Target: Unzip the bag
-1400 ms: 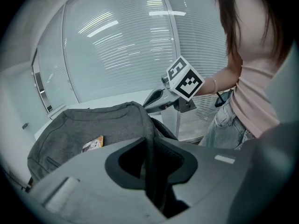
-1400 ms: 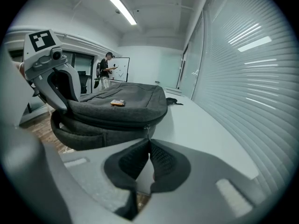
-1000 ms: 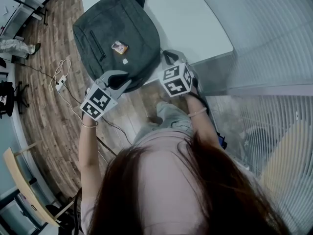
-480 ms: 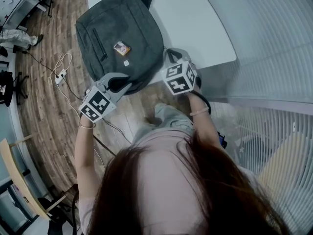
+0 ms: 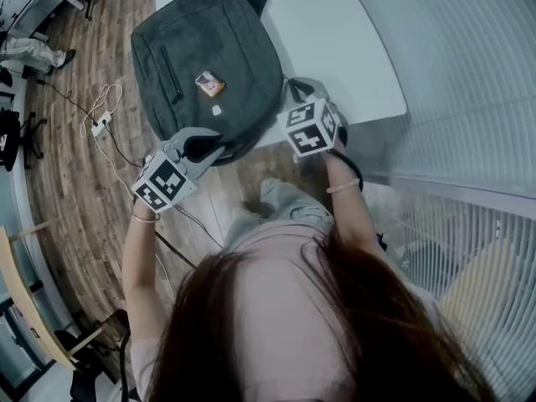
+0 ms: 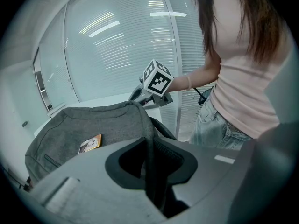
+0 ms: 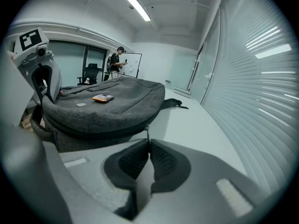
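Right hand-held gripper (image 7: 148, 146) is pressed together on the zipper pull (image 7: 147, 133). Only the tips hold that thin tab, so it likely slips out if tugged off the zipper line. Left hand-held gripper (image 6: 150, 158) pinches a fabric band (image 6: 145, 125) at the near end of the bag (image 5: 209, 65). The bag lies at the worktop (image 5: 335, 32) edge. If the left grip gives, the bag drags with the pull, maybe over the edge.

- Bag (image 5: 209, 57): dark charcoal grey, with a small orange-and-white tag (image 5: 208, 83).
- Zip pull (image 7: 148, 133): silvery.
- Table (image 5: 335, 32): white.
- Left gripper (image 6: 150, 160) and right gripper (image 7: 148, 146): grey, black textured pads, white cubes bearing black square markers.
- Floor (image 5: 75, 182): brown wood planks.
- Person's top (image 6: 243, 78): pale pink.
- Jeans (image 6: 219, 125): light blue.
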Demonstrator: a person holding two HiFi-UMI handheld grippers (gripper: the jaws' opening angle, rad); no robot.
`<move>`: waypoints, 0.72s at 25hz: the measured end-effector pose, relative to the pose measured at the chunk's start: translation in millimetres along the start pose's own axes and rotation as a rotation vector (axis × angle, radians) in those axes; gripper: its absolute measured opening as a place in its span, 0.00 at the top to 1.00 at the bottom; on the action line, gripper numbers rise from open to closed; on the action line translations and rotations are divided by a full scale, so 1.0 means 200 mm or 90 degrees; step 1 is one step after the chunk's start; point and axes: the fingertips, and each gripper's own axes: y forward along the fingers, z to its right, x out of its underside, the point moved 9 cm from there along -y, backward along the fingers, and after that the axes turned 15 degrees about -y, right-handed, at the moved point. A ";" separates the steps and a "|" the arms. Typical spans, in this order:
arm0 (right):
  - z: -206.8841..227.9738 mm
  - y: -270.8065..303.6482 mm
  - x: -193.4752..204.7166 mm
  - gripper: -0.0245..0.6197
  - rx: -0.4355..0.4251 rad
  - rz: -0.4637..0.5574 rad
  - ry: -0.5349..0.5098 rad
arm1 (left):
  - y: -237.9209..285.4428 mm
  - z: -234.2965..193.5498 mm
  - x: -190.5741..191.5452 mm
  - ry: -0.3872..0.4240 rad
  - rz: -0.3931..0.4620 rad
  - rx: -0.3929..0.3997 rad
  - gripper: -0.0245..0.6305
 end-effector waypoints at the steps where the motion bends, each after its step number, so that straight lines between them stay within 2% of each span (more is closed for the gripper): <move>1: 0.00 0.01 0.00 0.94 -0.001 0.000 -0.001 | 0.00 0.00 0.00 0.000 0.001 0.000 0.87; 18: 0.10 0.15 -0.03 0.95 -0.013 0.005 -0.027 | 0.01 0.00 0.02 -0.005 -0.002 -0.004 0.87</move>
